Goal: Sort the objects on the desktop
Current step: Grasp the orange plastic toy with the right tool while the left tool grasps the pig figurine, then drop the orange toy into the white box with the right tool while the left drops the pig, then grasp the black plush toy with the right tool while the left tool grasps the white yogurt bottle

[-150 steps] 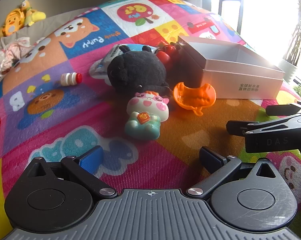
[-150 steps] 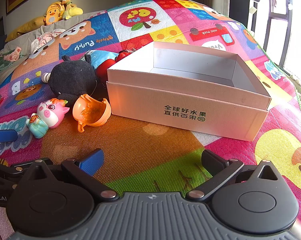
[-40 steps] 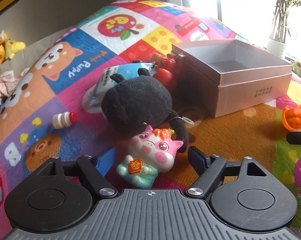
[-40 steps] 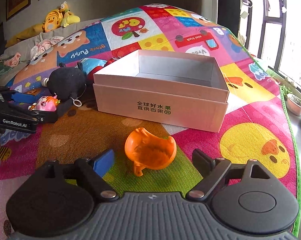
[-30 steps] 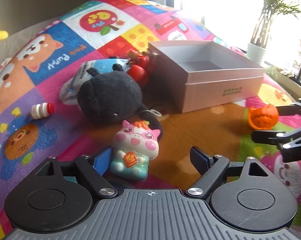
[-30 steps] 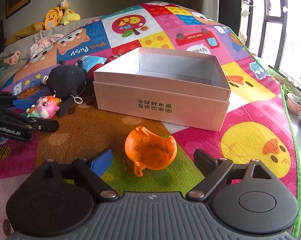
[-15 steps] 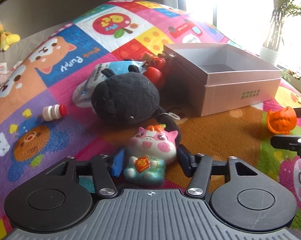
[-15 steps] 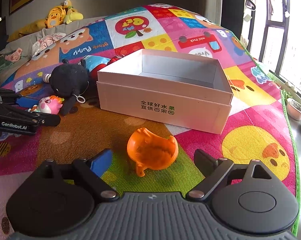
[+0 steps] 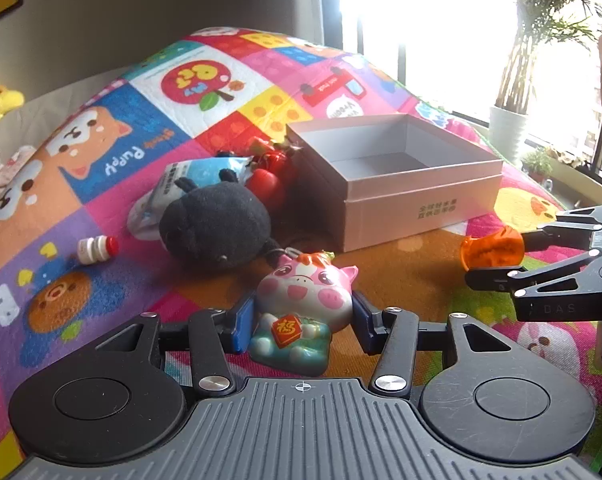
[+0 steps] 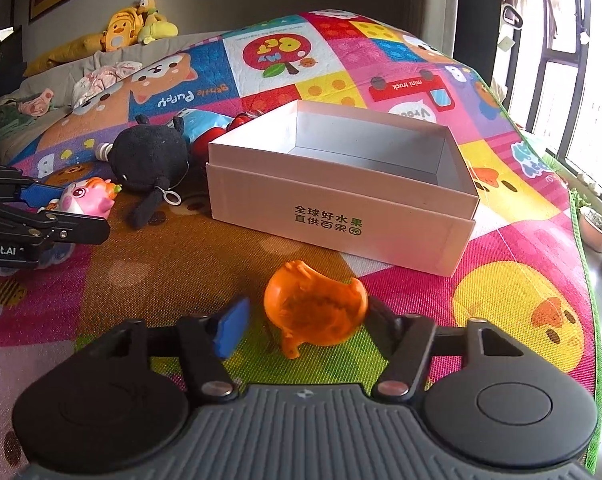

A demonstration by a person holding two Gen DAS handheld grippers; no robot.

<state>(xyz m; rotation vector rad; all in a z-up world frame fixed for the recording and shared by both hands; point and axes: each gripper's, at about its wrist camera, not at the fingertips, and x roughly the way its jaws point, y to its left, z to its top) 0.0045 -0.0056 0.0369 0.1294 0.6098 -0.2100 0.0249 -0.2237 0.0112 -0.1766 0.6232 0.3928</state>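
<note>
My left gripper is shut on a pink pig toy, both pads pressed to its sides on the mat. The pig toy also shows in the right wrist view. My right gripper has narrowed around an orange shell toy; the right finger touches it, and a small gap remains at the blue left pad. The orange toy also shows in the left wrist view. An open white box stands behind, also seen from the left.
A black plush lies just behind the pig, next to a blue packet, red toys and a small red-capped bottle. All lie on a colourful play mat. Plant pots stand off its right edge.
My left gripper has closed fully onto the pig toy. My right gripper has moved forward and narrowed around the orange toy, which now sits between its fingers.
</note>
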